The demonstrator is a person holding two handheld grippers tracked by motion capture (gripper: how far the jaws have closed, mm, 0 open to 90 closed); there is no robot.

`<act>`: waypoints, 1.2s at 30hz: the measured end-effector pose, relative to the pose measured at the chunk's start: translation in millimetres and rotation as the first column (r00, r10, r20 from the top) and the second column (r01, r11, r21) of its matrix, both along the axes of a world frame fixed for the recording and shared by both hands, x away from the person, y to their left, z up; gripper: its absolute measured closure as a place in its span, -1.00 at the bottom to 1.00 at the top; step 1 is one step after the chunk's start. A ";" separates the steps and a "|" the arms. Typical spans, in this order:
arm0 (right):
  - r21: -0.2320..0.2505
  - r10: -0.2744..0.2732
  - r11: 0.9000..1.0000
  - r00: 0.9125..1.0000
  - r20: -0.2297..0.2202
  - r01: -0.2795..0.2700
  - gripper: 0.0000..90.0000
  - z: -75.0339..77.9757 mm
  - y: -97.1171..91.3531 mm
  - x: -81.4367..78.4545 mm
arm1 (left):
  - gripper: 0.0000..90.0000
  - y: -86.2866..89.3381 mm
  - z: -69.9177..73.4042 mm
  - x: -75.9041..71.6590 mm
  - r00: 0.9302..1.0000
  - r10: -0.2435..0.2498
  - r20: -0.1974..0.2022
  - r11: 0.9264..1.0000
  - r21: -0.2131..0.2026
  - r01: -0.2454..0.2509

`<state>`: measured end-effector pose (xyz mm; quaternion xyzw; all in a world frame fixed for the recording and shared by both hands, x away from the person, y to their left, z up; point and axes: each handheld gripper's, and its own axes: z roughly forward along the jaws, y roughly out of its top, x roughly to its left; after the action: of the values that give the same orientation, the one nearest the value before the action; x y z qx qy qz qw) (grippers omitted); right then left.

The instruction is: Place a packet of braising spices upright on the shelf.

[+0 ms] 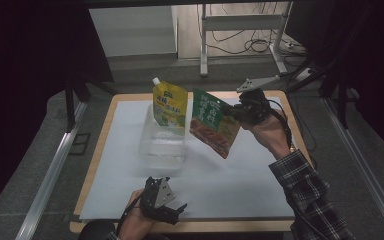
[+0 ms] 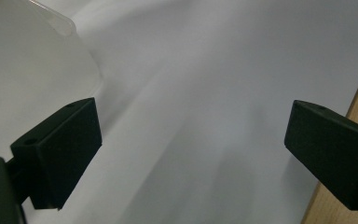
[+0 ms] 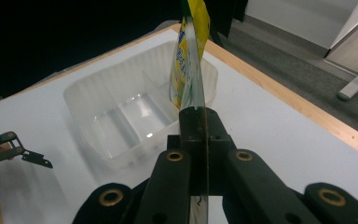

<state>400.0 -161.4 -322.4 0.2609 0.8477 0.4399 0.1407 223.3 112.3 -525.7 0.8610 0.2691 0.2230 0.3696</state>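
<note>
A green and red food pouch (image 1: pixel 214 124) hangs tilted above the white mat, and my right gripper (image 1: pixel 234 113) is shut on its right edge. In the right gripper view the pouch (image 3: pixel 201 154) shows edge-on as a thin sheet pinched between the closed jaws. A yellow spout pouch (image 1: pixel 169 106) stands upright in the far end of a clear plastic container (image 1: pixel 161 147), just left of the held pouch. The yellow pouch (image 3: pixel 182 70) rises from the container (image 3: pixel 98 91), whose near compartment holds nothing. My left gripper (image 1: pixel 174 210) rests open near the front edge, nothing between its jaws (image 2: pixel 191 140).
A white mat (image 1: pixel 230 185) covers a wooden table (image 1: pixel 95 150) whose edge shows all round. The container's curved rim (image 2: pixel 56 21) lies just ahead-left of my left gripper. Metal rails, table legs and cables are on the floor beyond.
</note>
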 end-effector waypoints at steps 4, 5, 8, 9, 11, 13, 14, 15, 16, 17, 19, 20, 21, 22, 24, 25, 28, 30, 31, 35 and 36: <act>0.006 0.012 1.000 1.000 0.004 -0.012 0.98 3.9 4.8 1.8 | -0.92 1.1 1.0 0.2 1.000 0.000 -0.002 1.000 0.004 0.000; 0.006 0.012 1.000 1.000 0.004 -0.012 0.98 3.9 4.8 1.8 | -0.92 1.1 1.0 0.2 1.000 0.000 -0.002 1.000 0.004 0.000; 0.006 0.019 1.000 1.000 0.008 -0.019 0.98 5.5 9.5 4.0 | -0.92 1.2 1.2 0.1 1.000 0.000 -0.001 1.000 0.002 0.000; 0.005 0.025 1.000 1.000 0.009 -0.026 0.98 6.3 12.8 5.6 | -0.92 1.4 1.4 0.2 1.000 0.000 -0.002 1.000 0.002 0.000; 0.008 0.029 1.000 1.000 0.008 -0.029 0.98 7.0 16.2 7.1 | -0.92 1.7 1.6 0.2 1.000 0.001 -0.002 1.000 0.003 -0.001; 0.009 0.031 0.999 0.999 0.010 -0.031 0.98 7.3 17.9 7.8 | -0.92 1.8 1.7 0.2 1.000 0.001 -0.002 1.000 0.000 -0.001; 0.012 0.038 0.999 0.999 0.012 -0.038 0.98 7.6 21.5 8.8 | -0.92 2.1 2.0 0.3 1.000 0.001 -0.002 1.000 0.002 -0.001; 0.013 0.041 0.999 0.999 0.011 -0.041 0.98 7.9 23.5 9.1 | -0.92 2.2 2.0 0.2 1.000 0.001 -0.002 1.000 0.002 -0.001; 0.013 0.046 0.999 0.999 0.015 -0.047 0.98 8.0 25.4 9.9 | -0.92 2.2 2.0 0.2 1.000 0.001 -0.002 1.000 0.002 -0.001; 0.013 0.046 0.999 0.999 0.015 -0.047 0.98 8.0 25.4 9.9 | -0.92 2.2 2.0 0.2 1.000 0.001 -0.002 1.000 0.002 -0.001; 0.016 0.056 0.998 0.998 0.013 -0.056 0.98 9.1 31.7 11.8 | -0.92 1.6 1.7 0.0 1.000 0.004 -0.003 1.000 -0.010 -0.004; 0.016 0.056 0.998 0.998 0.013 -0.056 0.98 9.1 31.7 11.8 | -0.92 1.6 1.7 0.0 1.000 0.004 -0.003 1.000 -0.010 -0.004; 0.016 0.062 0.998 0.998 0.017 -0.062 0.98 9.8 35.8 13.6 | -0.92 1.7 1.9 0.0 1.000 0.004 -0.003 1.000 -0.011 -0.004; 0.021 0.061 0.998 0.998 0.015 -0.061 0.98 10.1 38.1 14.1 | -0.92 1.9 2.0 0.1 1.000 0.004 -0.002 1.000 -0.011 -0.004; 0.027 0.066 0.997 0.998 0.015 -0.066 0.98 10.2 42.0 16.0 | -0.92 2.7 2.7 0.2 1.000 0.000 -0.001 1.000 -0.003 0.000; 0.028 0.070 0.997 0.997 0.014 -0.070 0.98 10.2 43.8 17.0 | -0.92 2.7 2.7 0.3 1.000 0.000 -0.002 1.000 -0.005 0.000; 0.030 0.075 0.997 0.997 0.014 -0.076 0.98 10.0 47.6 19.1 | -0.92 2.7 2.8 0.2 1.000 -0.001 -0.002 1.000 -0.006 0.001; 0.032 0.083 0.996 0.996 0.015 -0.083 0.98 9.3 54.0 21.9 | -0.92 2.7 2.9 0.2 1.000 -0.001 -0.003 1.000 -0.008 0.001; 0.032 0.086 0.996 0.996 0.016 -0.087 0.98 9.0 56.0 22.9 | -0.92 2.7 2.9 0.2 1.000 -0.001 -0.004 1.000 -0.010 0.001; 0.033 0.096 0.995 0.995 0.019 -0.096 0.98 8.7 62.0 25.5 | -0.92 2.4 2.7 0.0 1.000 0.003 -0.004 1.000 -0.023 -0.003; 0.035 0.099 0.994 0.995 0.017 -0.100 0.98 8.3 65.7 27.5 | -0.92 2.4 2.8 0.1 1.000 0.003 -0.006 1.000 -0.024 -0.003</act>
<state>427.6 -95.7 -314.1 0.2174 0.8506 0.4633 0.1204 223.4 114.7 -522.9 0.8566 0.2743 0.2179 0.3789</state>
